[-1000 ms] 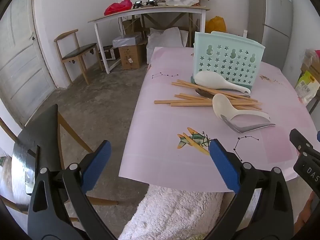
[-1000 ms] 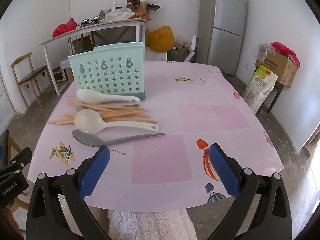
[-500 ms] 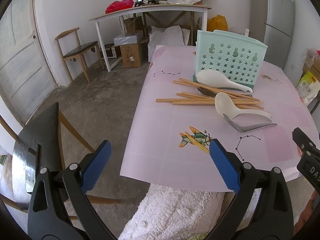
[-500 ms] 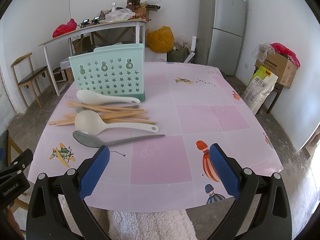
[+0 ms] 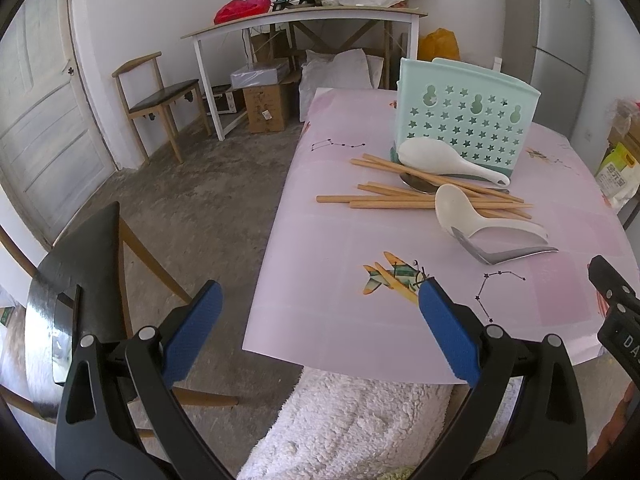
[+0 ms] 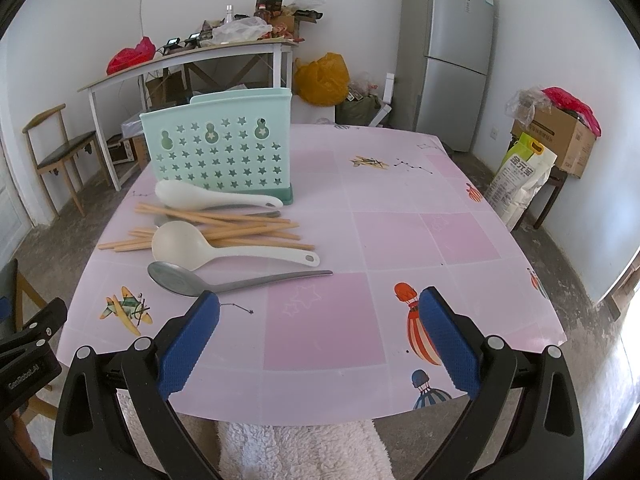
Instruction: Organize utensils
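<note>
A mint green utensil holder [image 6: 218,151] [image 5: 464,116] with star holes stands upright on the pink table [image 6: 400,240]. In front of it lie a white rice paddle [image 6: 212,198] [image 5: 444,160], several wooden chopsticks [image 6: 224,228] [image 5: 384,200], a white ladle [image 6: 224,249] [image 5: 472,216] and a metal spoon [image 6: 224,280] [image 5: 500,254]. A second metal spoon [image 5: 418,182] lies partly hidden under the chopsticks. My right gripper [image 6: 318,338] is open over the table's near edge, empty. My left gripper [image 5: 318,330] is open at the table's near left corner, empty.
A dark wooden chair [image 5: 76,280] stands close at the left of the table. A white fluffy cloth [image 6: 304,452] lies below the near table edge. Farther off are a white side table [image 6: 188,60], another chair [image 6: 52,152], a fridge [image 6: 452,52] and boxes and bags [image 6: 552,136].
Both grippers have drifted slightly nearer the table and upward; the utensils sit a little lower in the right view. Nothing was gripped or moved.
</note>
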Demonstrator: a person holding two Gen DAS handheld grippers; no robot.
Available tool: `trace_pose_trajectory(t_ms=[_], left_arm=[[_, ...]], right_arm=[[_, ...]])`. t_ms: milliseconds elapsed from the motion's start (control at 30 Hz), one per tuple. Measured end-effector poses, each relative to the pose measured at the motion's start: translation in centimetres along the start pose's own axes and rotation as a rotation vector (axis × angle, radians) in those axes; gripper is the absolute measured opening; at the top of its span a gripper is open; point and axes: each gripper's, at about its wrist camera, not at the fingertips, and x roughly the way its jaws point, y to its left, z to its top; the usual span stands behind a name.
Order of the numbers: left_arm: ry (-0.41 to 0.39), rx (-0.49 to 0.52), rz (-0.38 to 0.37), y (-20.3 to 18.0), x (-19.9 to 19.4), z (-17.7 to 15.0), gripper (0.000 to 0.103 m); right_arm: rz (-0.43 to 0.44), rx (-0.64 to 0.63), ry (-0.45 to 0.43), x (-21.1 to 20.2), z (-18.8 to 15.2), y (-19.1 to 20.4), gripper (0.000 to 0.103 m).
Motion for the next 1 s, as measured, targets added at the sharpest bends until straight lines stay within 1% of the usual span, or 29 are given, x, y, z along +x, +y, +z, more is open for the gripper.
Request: trace_pose_trajectory(t_ms=[1000], left_arm=[[0.018, 0.002, 0.017, 0.19, 0.25, -0.02, 0.095]], right_arm=[[0.000, 0.003, 0.002, 0.00, -0.03, -0.06, 0.097]])
